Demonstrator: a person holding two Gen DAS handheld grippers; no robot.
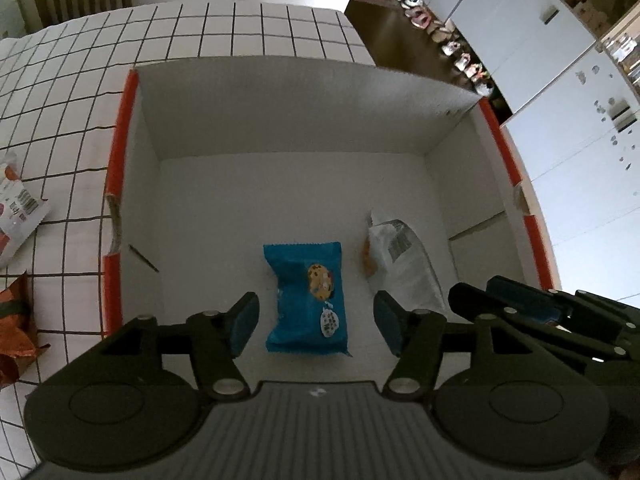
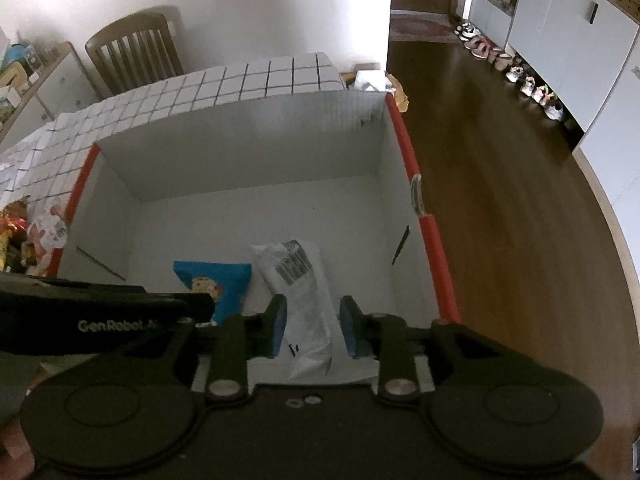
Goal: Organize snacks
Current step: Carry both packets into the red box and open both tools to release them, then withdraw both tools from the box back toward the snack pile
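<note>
**A:** Start closest in. What are the two tools doing?

**B:** The left black two-finger gripper hangs over the open white cardboard box with orange-red edges. Its blue pads stand apart, one on each side of the blue cookie snack packet, and neither pad touches the wrapper.

**A:** So the packet isn't held?

**B:** No. It lies flat on the box floor, near the front, with the cookie picture facing up.

**A:** And the right black two-finger gripper?

**B:** Its pads are parted too, narrower than the left one's. The white plastic snack bag with a barcode label lies between them. From the right wrist view the pads appear clear of the bag, which rests on the box floor.

**A:** How do the two snacks sit relative to each other?

**B:** Just beside one another, the white bag to the right of the blue packet, both in the front half of the box. The rear half of the floor is bare.

**A:** Outside the box?

**B:** The box stands on a white tiled table with dark grout lines. To its left on the tiles lie a white and red snack pouch and a crinkled orange wrapper.

**A:** Farther back?

**B:** A brown wooden slat-back chair at the far end of the table, dark wooden flooring to the right, a row of shoes along white cabinets.
</note>
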